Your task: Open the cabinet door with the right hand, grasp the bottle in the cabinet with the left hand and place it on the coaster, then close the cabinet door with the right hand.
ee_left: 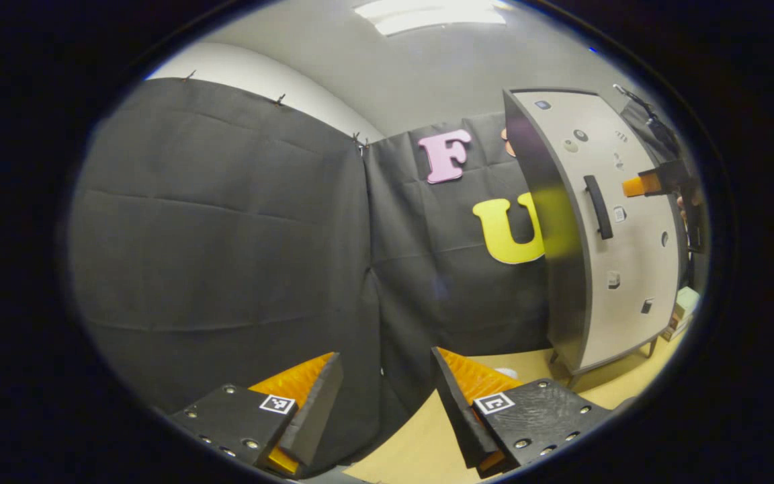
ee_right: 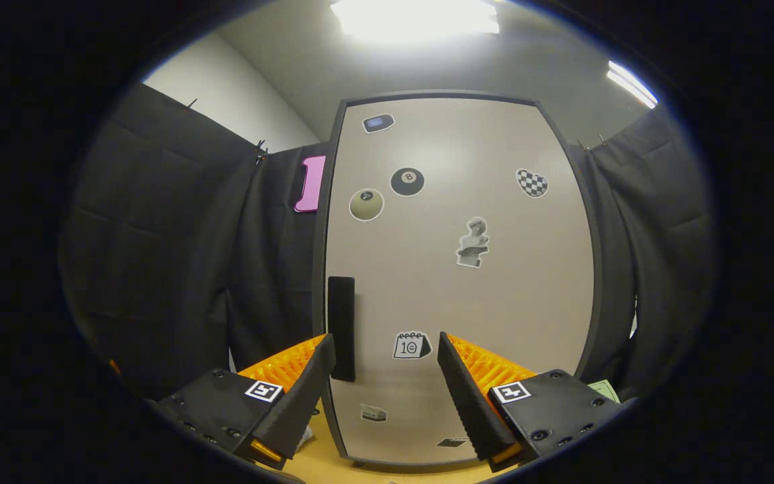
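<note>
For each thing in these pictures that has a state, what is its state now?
cabinet door: closed, facing the right gripper.
door handle: upright, free, not gripped.
right gripper: open, empty, in front of the door.
left gripper: open, empty, above the table.

We are in a recording booth, not a home — black cloth is clipped up as walls on every side, with a plain white wall and ceiling strip lights above it. A lone sticker-covered cabinet stands on a pale wooden tabletop — a staged prop rather than fitted furniture.
</note>
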Action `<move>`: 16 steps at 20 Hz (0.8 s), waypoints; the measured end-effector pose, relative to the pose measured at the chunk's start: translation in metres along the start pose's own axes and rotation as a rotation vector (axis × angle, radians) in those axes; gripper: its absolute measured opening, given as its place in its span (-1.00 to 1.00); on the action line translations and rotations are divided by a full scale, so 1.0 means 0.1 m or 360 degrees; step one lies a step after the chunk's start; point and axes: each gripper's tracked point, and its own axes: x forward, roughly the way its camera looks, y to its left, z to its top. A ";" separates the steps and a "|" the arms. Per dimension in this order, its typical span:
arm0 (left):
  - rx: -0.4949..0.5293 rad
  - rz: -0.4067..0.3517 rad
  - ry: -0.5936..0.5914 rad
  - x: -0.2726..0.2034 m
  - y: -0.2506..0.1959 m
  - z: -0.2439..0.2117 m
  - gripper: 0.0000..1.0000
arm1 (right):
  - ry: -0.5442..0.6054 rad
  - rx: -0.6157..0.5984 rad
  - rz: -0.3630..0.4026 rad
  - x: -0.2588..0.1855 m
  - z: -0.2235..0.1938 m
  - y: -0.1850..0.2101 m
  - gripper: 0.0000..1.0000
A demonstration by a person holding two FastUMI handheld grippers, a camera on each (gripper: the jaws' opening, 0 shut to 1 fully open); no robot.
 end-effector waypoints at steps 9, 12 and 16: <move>-0.0032 0.0095 0.0091 0.11 0.43 -0.37 0.59 | 0.0147 -0.0014 -0.0011 0.53 -0.15 0.32 0.93; -0.0032 0.0122 0.0125 0.15 0.53 -0.48 0.58 | 0.0199 -0.0005 0.0002 0.67 -0.23 0.42 0.89; -0.0048 0.0143 0.0143 0.14 0.59 -0.52 0.59 | 0.0278 -0.0004 0.0012 0.80 -0.33 0.48 0.67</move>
